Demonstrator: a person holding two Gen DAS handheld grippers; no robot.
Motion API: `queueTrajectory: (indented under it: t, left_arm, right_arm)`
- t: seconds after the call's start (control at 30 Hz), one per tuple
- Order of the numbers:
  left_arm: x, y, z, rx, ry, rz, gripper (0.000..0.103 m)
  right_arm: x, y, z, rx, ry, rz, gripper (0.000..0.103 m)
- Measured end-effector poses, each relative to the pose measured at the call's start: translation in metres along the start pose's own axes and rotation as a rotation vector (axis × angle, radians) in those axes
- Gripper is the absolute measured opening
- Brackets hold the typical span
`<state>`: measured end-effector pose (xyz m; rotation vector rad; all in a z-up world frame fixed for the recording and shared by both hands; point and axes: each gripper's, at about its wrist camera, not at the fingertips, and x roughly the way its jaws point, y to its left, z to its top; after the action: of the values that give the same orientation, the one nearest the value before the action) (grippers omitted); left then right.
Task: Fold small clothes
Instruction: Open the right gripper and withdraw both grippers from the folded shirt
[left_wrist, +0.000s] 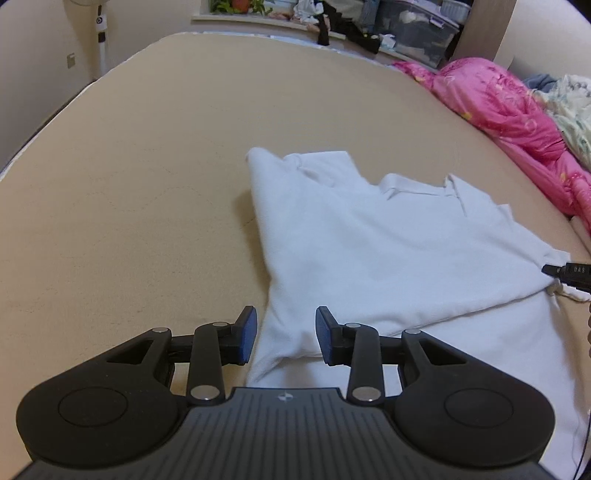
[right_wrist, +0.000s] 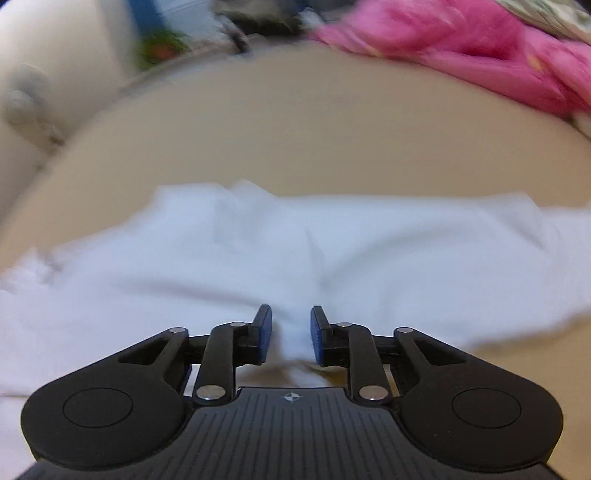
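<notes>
A white collared shirt (left_wrist: 369, 240) lies partly folded on a beige bed (left_wrist: 129, 184), its collar toward the far side. My left gripper (left_wrist: 284, 332) hovers over the shirt's near left corner, jaws apart, with cloth lying between and under the blue pads (left_wrist: 248, 332) but not pinched. In the blurred right wrist view, my right gripper (right_wrist: 291, 332) stands with a narrow gap and a raised ridge of the shirt (right_wrist: 221, 266) between its pads, which do not press on it. The right gripper's tip (left_wrist: 565, 275) shows at the shirt's bunched right edge.
A pink quilt (left_wrist: 509, 99) and a patterned blanket (left_wrist: 569, 107) pile along the bed's right side. A windowsill with plants, dark clothes and a plastic storage box (left_wrist: 417, 26) runs behind the bed. A standing fan (left_wrist: 99, 29) is at the far left. Bare bed (right_wrist: 295, 129) extends beyond the shirt.
</notes>
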<state>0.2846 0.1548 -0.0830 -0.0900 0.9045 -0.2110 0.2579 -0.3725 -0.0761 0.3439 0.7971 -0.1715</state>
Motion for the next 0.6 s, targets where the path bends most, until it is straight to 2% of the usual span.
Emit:
queueTrajectory:
  t: [0.1, 0.13, 0.17, 0.33, 0.6]
  left_arm:
    - [0.013, -0.004, -0.006, 0.036, 0.06, 0.037, 0.04]
    - [0.019, -0.005, -0.01, 0.05, 0.083, 0.048, 0.041]
    - [0.02, -0.007, -0.012, 0.061, 0.071, 0.051, 0.042]
    - [0.022, -0.007, -0.01, 0.069, 0.077, 0.055, 0.042]
    - [0.023, -0.011, -0.012, 0.085, 0.071, 0.06, 0.044]
  right_arm:
    - [-0.018, -0.004, 0.008, 0.042, -0.058, 0.052, 0.031]
    - [-0.022, -0.007, 0.01, 0.05, -0.063, 0.049, 0.038]
    - [-0.026, -0.013, 0.01, 0.061, -0.066, 0.035, 0.042]
    - [-0.033, -0.065, 0.013, 0.177, -0.048, -0.007, 0.042]
    - [-0.039, -0.179, -0.001, 0.337, -0.067, -0.089, 0.042]
